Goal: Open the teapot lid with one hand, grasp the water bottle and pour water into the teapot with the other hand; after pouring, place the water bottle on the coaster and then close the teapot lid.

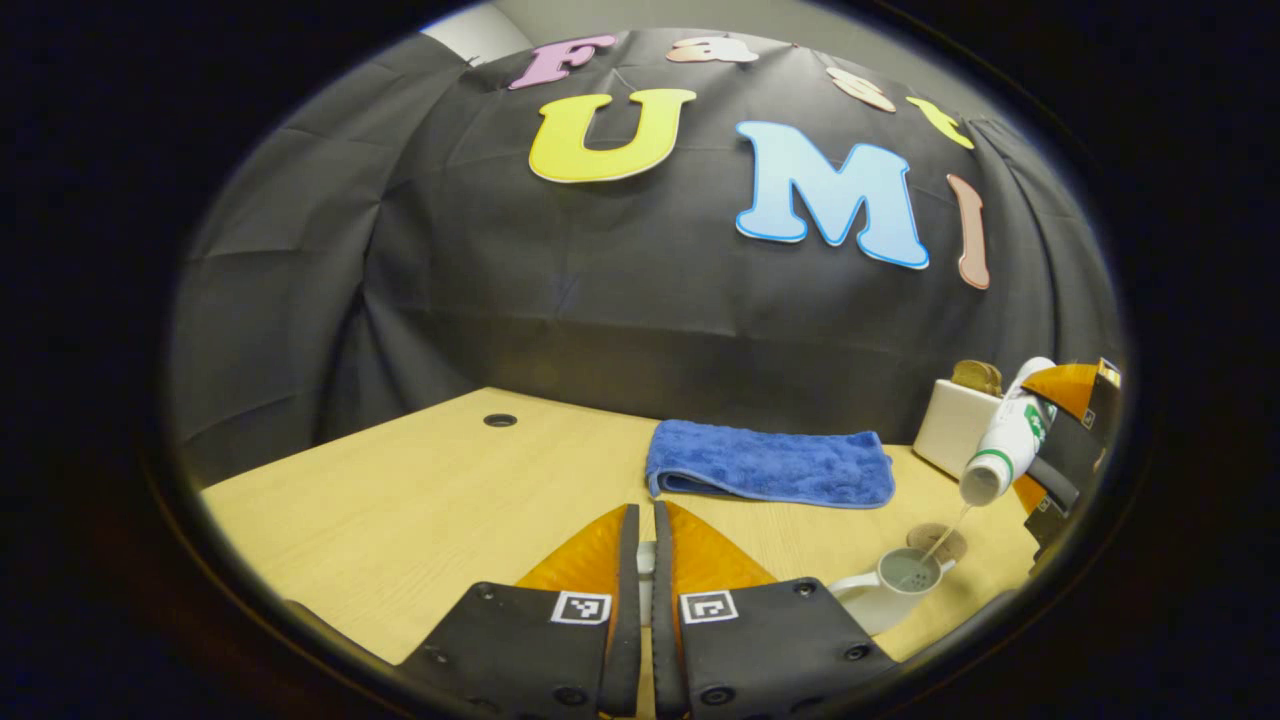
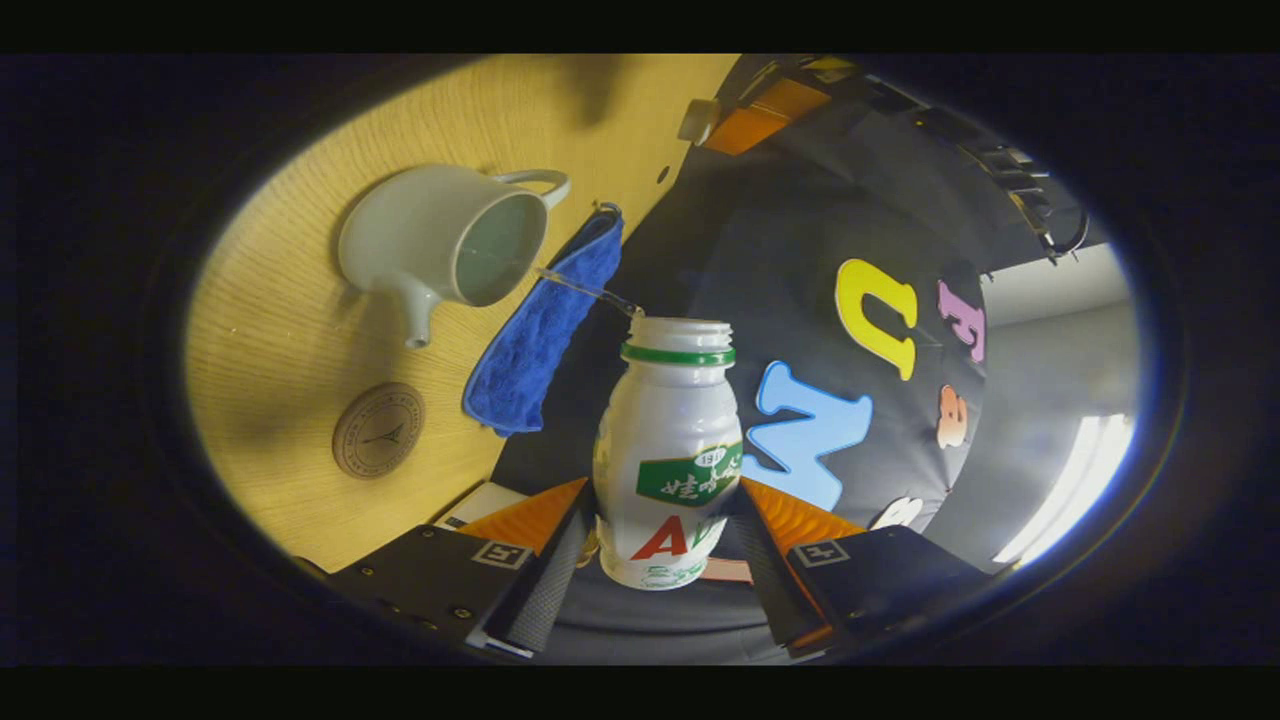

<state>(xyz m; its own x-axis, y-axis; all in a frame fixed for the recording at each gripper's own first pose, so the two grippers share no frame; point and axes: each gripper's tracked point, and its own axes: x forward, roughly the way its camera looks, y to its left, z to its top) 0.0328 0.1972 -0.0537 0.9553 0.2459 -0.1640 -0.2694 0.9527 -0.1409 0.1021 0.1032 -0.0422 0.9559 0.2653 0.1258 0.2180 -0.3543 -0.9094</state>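
Teapot lid [image 1: 647, 560]: mostly hidden between left gripper [image 1: 640, 540] fingers. Teapot [image 1: 885, 590]: base cut off by view edge. Coaster [image 1: 940, 540]: partly hidden behind teapot. Coaster emblem: too small to tell.

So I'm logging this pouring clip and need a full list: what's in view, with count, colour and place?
teapot: 1, pale grey-white, on table, lid off, catching the stream
water bottle: 1, white with green ring, tilted over the teapot
coaster: 1, brown, on table by the teapot
towel: 1, blue, folded, behind the teapot
white box: 1, far table edge
table: 1, light wood
lid: 1, pale, between left gripper's fingers
left gripper: 1, raised, shut
right gripper: 1, clamping the bottle
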